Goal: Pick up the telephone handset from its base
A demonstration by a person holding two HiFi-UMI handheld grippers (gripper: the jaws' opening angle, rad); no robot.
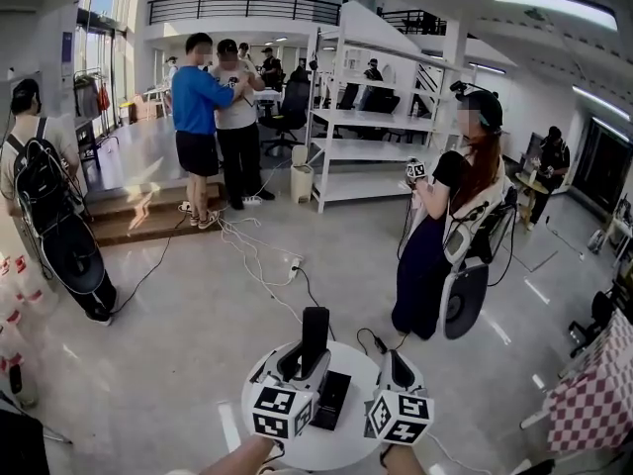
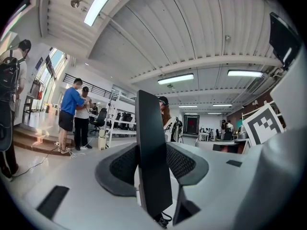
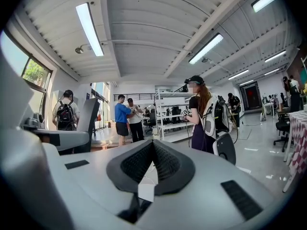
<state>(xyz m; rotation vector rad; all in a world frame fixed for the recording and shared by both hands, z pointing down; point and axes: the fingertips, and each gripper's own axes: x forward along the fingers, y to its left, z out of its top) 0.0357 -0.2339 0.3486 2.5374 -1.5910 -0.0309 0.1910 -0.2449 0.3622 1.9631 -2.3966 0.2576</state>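
Round white worktop (image 1: 346,450) sits below both sets of jaws, with the black telephone base (image 1: 331,401) flat on it, just right of the left jaws and left of the right jaws. Left gripper (image 2: 153,164) has its jaws partly apart, pads clamped on either side of the black handset (image 2: 152,143), which stands upright between them and clear of the base. Right gripper (image 3: 152,145) jaws are closed tip to tip on nothing; left cube (image 1: 282,411) and right cube (image 1: 399,417) carry black-and-white square markers.
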